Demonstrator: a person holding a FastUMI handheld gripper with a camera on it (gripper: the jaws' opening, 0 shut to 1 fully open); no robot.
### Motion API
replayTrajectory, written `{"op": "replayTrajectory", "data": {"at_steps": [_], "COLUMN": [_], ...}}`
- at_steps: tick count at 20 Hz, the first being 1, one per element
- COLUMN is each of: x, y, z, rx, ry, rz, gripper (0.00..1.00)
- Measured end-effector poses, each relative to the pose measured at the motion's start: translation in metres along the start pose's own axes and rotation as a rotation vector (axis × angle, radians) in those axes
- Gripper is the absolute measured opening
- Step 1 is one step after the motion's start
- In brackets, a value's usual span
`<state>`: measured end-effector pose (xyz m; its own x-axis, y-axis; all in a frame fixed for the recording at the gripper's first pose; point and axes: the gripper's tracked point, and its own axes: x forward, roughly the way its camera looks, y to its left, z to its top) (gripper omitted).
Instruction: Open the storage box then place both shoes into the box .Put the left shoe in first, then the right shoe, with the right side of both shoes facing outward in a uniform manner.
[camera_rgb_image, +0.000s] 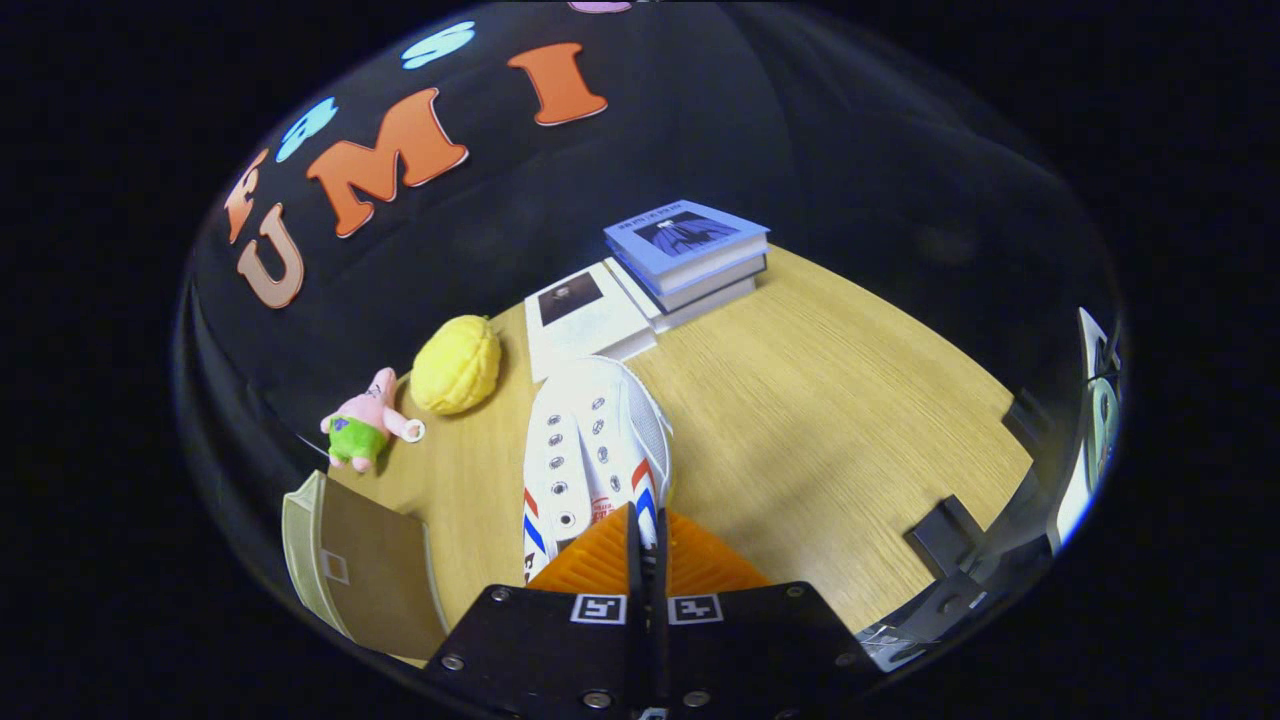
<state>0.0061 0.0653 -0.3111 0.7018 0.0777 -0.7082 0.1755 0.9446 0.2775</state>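
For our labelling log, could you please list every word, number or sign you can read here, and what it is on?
On the top blue book: a line of cover print, too small to read.
On the white shoe: red print just ahead of the closed jaws of the gripper, blurred.
On the gripper: two square coded markers, no words.
On the storage box: a small square label, unreadable.

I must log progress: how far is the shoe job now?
Done: the box seems open, its flap up, but I cannot see inside. In hand: the gripper is shut on a white shoe, lifted over the table. Left: placing it; the second shoe's status is unknown.
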Motion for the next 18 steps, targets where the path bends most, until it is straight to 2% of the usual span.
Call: {"op": "replayTrajectory", "data": {"at_steps": [9, 14, 18], "x": [-0.047, -0.063, -0.066], "y": [0.179, 0.261, 0.309], "z": [0.001, -0.03, -0.061], "rx": [-0.071, -0.137, -0.248], "ry": [-0.024, -0.009, 0.017], "rz": [0.214, 0.309, 0.373], "gripper": [0.01, 0.01, 0.01]}}
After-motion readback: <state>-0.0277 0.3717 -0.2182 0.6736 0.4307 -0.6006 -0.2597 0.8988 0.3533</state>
